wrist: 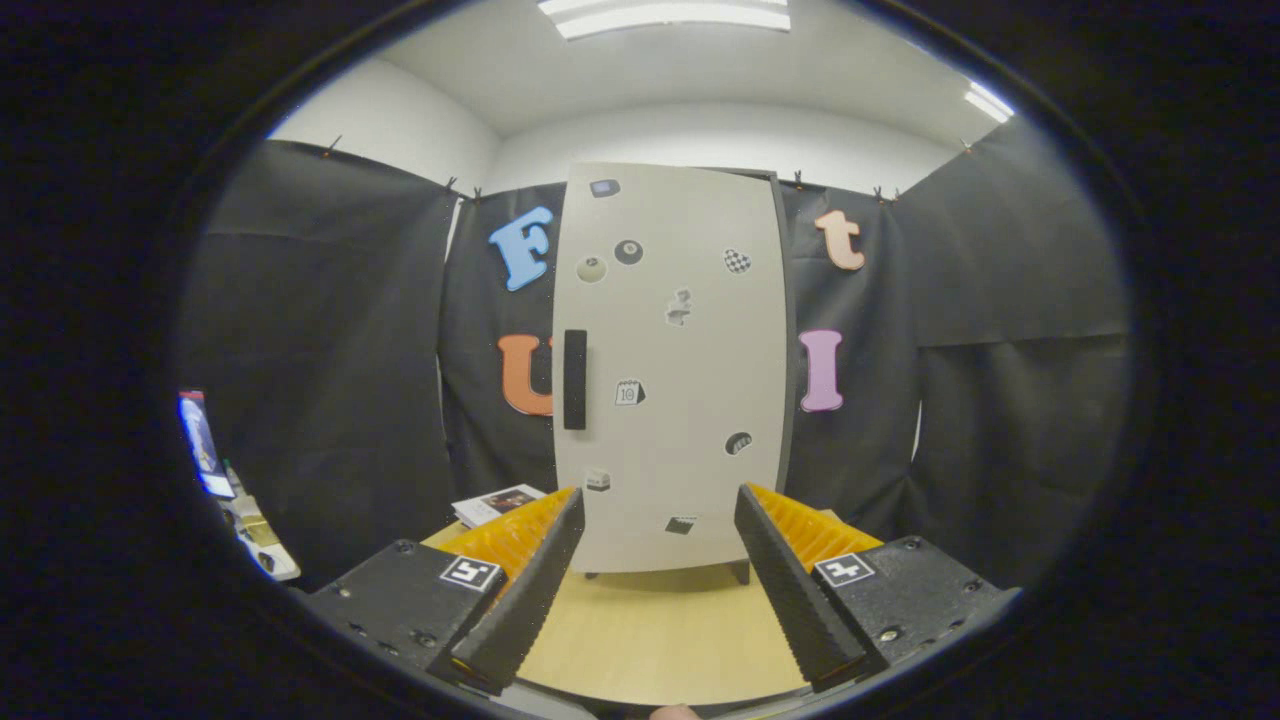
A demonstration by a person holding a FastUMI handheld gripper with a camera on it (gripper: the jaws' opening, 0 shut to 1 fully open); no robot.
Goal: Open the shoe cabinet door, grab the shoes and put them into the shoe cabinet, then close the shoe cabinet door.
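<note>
- Nearest to us, the gripper [655,520]: we record its two fingers spread wide apart, nothing between them, touching nothing, held above the table.
- Table [650,625]: light wood top, seen between and just beyond the fingers, bare in that stretch.
- Booklet [497,503]: a small printed item lying flat on the table, just beyond the left finger and beside the cabinet's lower left corner.
- Shoe cabinet [672,370]: upright on the table, straight ahead of the fingers and beyond them, standing on short dark feet. We note its pale door [690,340] closed flat across the front and dotted with small stickers.
- Handle [575,379]: a dark vertical bar at the door's left edge, about mid-height, well apart from the fingertips.
- Black cloth wall [330,350]: hangs behind and to both sides of the cabinet.
- Ceiling lights [665,15]: bright strips overhead, farthest from us.
</note>
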